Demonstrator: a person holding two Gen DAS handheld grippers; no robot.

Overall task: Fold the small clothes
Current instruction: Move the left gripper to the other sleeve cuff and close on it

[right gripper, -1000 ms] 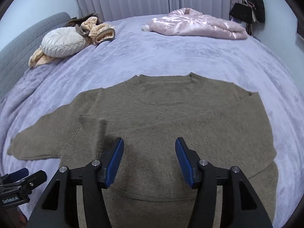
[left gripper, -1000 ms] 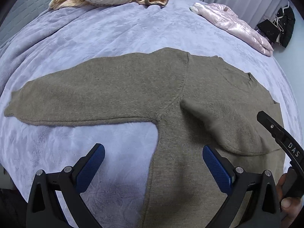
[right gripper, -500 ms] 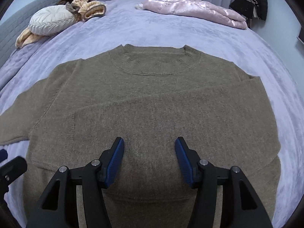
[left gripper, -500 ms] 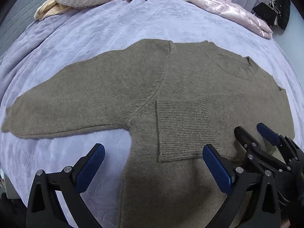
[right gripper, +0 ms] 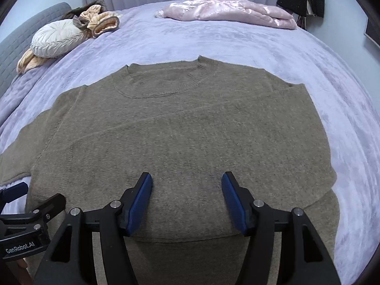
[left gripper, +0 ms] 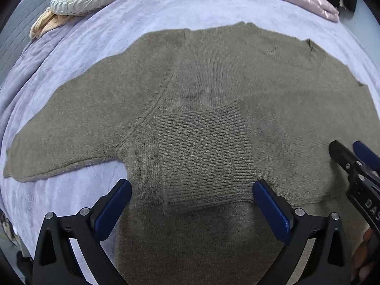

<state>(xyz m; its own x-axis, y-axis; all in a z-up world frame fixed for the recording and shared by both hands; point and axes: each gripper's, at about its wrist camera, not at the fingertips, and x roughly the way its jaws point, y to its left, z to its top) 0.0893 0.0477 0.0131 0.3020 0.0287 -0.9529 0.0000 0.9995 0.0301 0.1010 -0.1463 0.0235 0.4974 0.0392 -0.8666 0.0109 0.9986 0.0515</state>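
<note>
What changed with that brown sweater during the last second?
The sweater's right sleeve, held up a second ago, now lies flat across the chest, its ribbed cuff showing. Both the left gripper and right gripper are open, holding nothing. The left sleeve stayed spread out.

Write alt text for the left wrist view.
An olive-brown sweater lies flat on a lavender bed cover, one sleeve folded across its body with the ribbed cuff on top. The open left gripper hovers over the cuff; the right gripper enters at right.
</note>
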